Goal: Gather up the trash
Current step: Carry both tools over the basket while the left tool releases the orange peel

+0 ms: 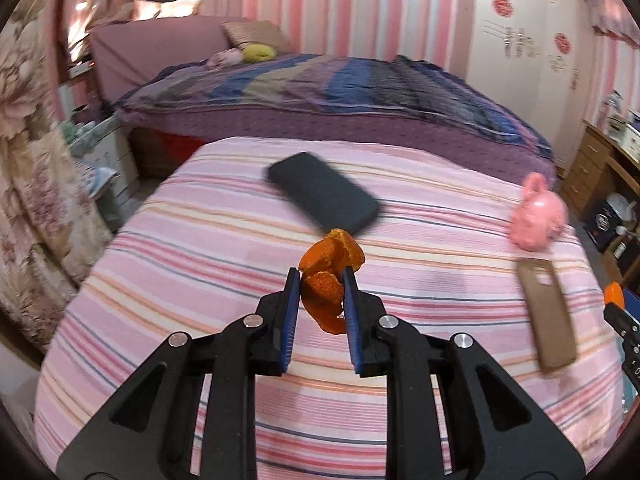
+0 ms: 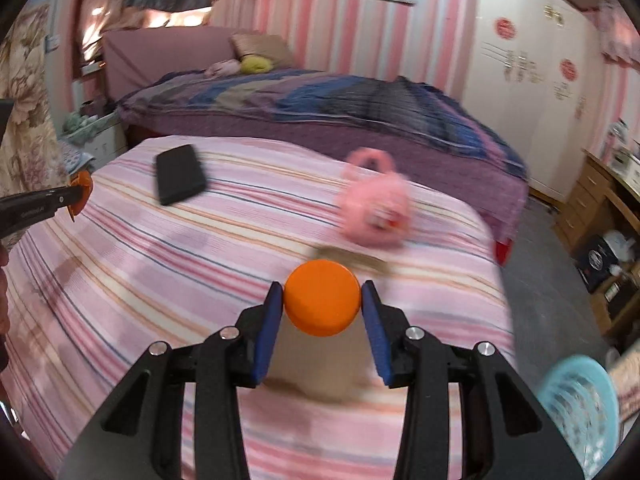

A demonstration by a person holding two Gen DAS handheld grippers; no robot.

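My left gripper is shut on a curled orange peel and holds it above the pink striped bedspread. My right gripper is shut on a round orange bottle cap, also above the bedspread. The left gripper with the peel shows at the left edge of the right wrist view. The right gripper with the cap shows at the right edge of the left wrist view.
On the bedspread lie a black phone, a brown phone case and a pink plush bag. A light blue basket stands on the floor at lower right. A bed with a purple quilt is behind. Wooden drawers stand right.
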